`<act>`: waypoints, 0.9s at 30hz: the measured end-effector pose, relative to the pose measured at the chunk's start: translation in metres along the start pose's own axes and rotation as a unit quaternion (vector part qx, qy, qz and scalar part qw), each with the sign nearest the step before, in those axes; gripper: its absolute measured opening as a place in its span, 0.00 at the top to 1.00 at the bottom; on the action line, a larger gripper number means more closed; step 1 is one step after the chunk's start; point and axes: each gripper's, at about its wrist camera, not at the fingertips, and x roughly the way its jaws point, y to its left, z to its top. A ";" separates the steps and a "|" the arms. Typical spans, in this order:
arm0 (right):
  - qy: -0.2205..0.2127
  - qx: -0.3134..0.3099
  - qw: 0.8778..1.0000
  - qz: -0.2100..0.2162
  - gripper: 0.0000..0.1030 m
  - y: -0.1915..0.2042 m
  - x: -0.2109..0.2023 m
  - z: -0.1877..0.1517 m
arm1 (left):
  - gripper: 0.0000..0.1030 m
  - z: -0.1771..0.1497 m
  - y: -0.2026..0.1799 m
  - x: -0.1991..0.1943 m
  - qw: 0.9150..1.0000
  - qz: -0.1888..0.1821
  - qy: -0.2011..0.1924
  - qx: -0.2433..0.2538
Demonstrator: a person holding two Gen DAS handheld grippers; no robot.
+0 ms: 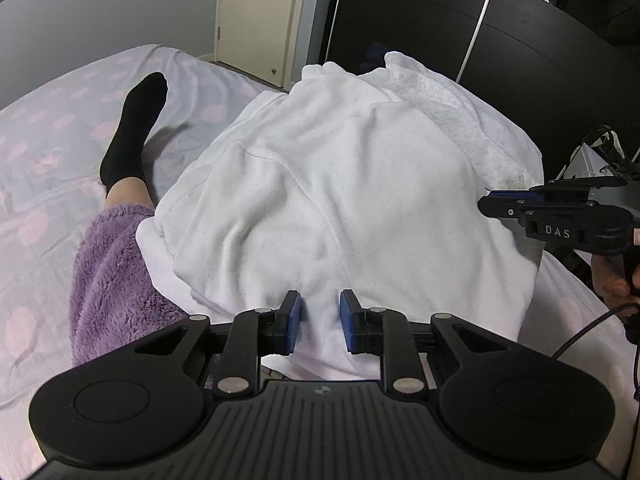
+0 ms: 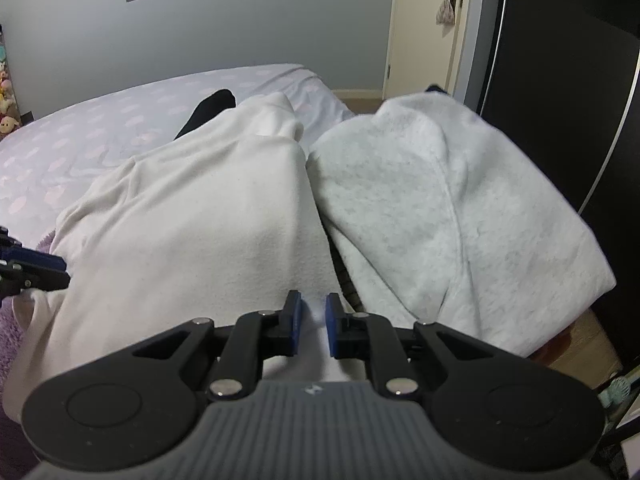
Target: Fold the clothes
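A white fleece garment lies bunched over a bed, smooth side up on the left and fuzzy inner side turned up on the right. My left gripper is shut on a fold of its near edge, with white cloth pinched between the blue pads. My right gripper is likewise shut on the near edge, close to the line where the smooth and fuzzy sides meet. In the left wrist view the right gripper shows at the garment's right side. The left gripper's tip shows at the far left of the right wrist view.
The bed sheet is pale with pink dots. A person's leg in a black sock and a fluffy purple garment lie left of the white one. A dark wardrobe stands to the right, a door behind.
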 end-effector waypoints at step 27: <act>-0.047 -0.035 0.981 -0.187 0.15 0.099 -0.121 -0.048 | 0.79 -0.016 -0.028 -0.071 0.997 0.016 -0.073 0.026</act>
